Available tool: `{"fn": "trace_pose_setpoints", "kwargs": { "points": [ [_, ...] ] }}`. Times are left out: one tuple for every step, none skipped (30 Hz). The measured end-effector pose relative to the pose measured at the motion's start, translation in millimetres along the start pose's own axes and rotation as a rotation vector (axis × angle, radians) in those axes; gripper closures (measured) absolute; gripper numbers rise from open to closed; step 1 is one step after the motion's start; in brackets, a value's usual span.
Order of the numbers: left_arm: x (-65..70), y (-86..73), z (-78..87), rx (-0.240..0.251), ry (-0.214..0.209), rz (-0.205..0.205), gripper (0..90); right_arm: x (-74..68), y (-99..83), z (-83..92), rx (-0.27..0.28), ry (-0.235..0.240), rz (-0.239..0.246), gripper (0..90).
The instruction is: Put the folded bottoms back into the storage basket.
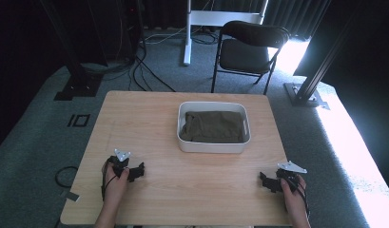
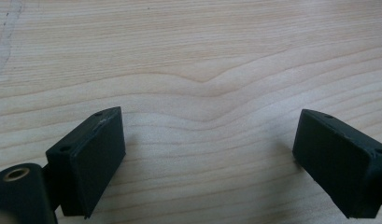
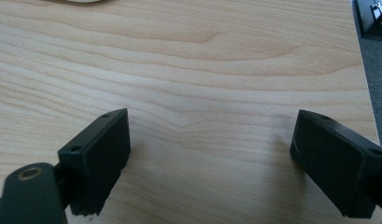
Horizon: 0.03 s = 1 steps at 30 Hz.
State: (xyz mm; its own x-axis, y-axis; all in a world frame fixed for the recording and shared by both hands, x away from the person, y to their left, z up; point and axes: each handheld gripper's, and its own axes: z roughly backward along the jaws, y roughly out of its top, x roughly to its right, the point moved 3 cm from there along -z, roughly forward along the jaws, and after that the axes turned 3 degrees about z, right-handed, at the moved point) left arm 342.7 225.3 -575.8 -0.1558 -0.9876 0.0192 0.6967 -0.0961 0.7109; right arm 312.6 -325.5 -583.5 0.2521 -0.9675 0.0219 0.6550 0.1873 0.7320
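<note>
A white tub [image 1: 213, 147] sits on the wooden table [image 1: 149, 123], right of centre toward the far side, with a folded olive-green cloth [image 1: 213, 126] inside. My left gripper [image 1: 136, 171] rests near the front left, held by a hand, its jaws pointing inward. In the left gripper view it [image 2: 207, 140] stands open with bare wood between the pads. My right gripper [image 1: 267, 181] rests near the front right corner, also in a hand. The right gripper view shows it [image 3: 209, 140] open over bare wood, with the tub's rim [image 3: 81, 1] at the top edge.
A black folding chair [image 1: 249, 47] and a white stand post [image 1: 187, 33] are beyond the table's far edge. Cables [image 1: 63, 176] lie on the grey carpet at the left. The table's edge [image 3: 364, 88] runs close to my right gripper's outer jaw.
</note>
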Motion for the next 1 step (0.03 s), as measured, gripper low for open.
{"fn": "trace_pose_setpoints", "kwargs": {
  "points": [
    [0.4,0.2,-0.4,-0.001,0.002,0.005,10.0,0.0,0.0,0.0,0.000,0.001,0.000,11.8]
  ]
}}
